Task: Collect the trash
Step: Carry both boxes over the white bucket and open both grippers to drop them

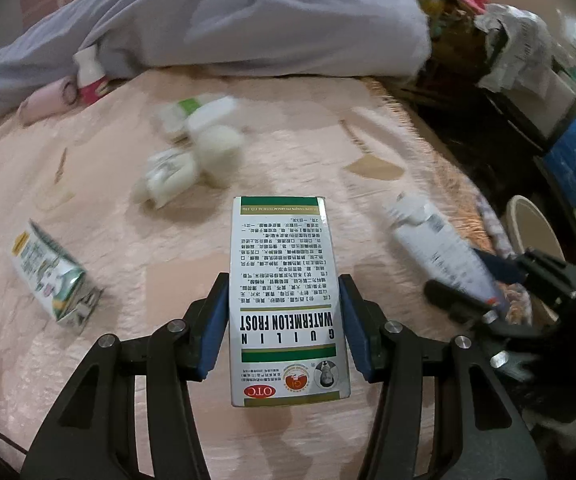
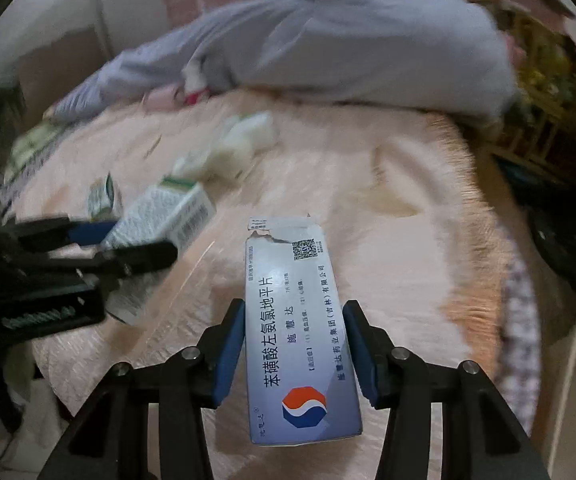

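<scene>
Pinching 1 green-white box [image 1: 288, 300] in left gripper [image 1: 284, 320], gripping 1 blue-white box [image 2: 299, 336] in right gripper [image 2: 293, 344], both hovering above pink bedspread [image 1: 88, 360]. Leaving crushed carton [image 1: 54, 274], bottles [image 1: 192, 148] lying on bedspread; collecting barely started.

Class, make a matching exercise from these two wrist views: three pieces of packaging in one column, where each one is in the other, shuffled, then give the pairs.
1. Watermelon Frost box
2. blue-and-white medicine box
3. crushed green-and-white carton

A. lying on the pink bedcover
B. between the left gripper pads
C. between the right gripper pads

Pairs: 1-B, 2-C, 3-A
</scene>
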